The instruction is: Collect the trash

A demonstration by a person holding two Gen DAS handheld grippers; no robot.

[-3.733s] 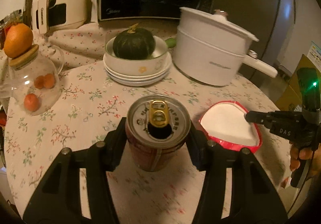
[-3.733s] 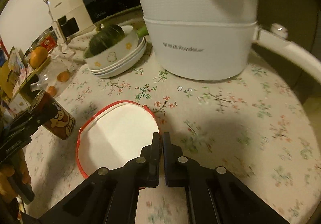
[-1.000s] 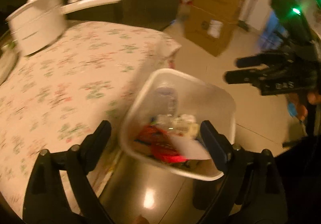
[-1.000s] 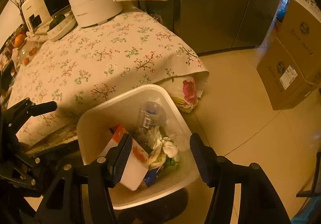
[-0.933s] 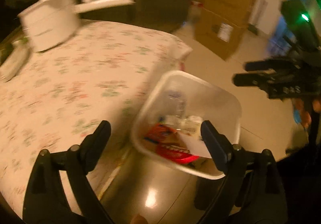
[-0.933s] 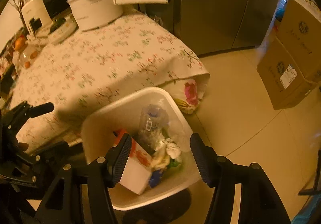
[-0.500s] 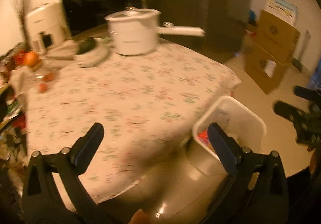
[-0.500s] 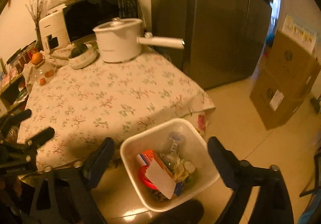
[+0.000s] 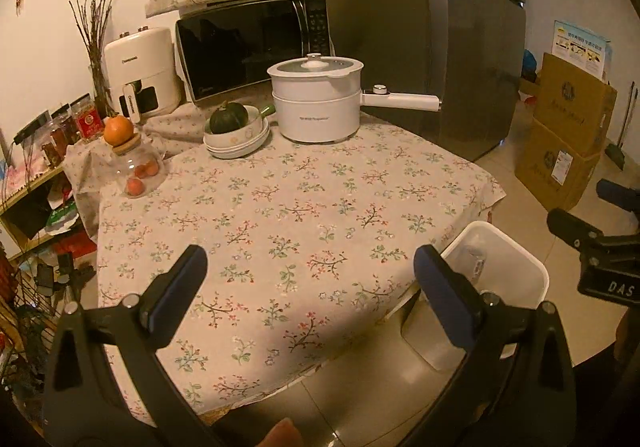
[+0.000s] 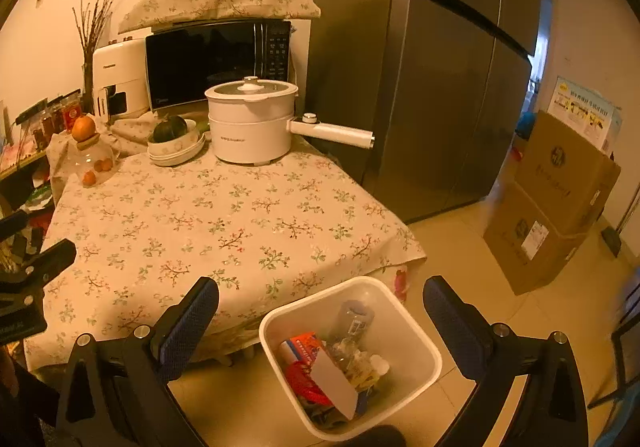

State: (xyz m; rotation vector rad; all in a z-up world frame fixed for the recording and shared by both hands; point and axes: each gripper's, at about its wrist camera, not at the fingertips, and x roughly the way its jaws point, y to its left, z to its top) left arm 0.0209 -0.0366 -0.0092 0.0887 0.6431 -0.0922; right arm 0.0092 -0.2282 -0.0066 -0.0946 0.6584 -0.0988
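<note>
Trash [image 10: 320, 371]: piled in bin, red wrapper, white card and clear bottle on top.
Right gripper [image 10: 320, 311]: spread wide, nothing between the jaws, above bin.
Left gripper [image 9: 310, 271]: spread wide, empty, over tablecloth edge.
Bin [image 10: 416, 331]: white, on floor, just beside table corner.
Tablecloth [image 9: 280, 207]: floral, bare in the near half.
Pot [image 9: 316, 103]: white, lidded, far side, handle pointing right.
Bowls [image 9: 236, 141]: stacked left of pot, dark squash on top.
Jar [image 9: 136, 167]: glass, left edge, orange on its lid.
</note>
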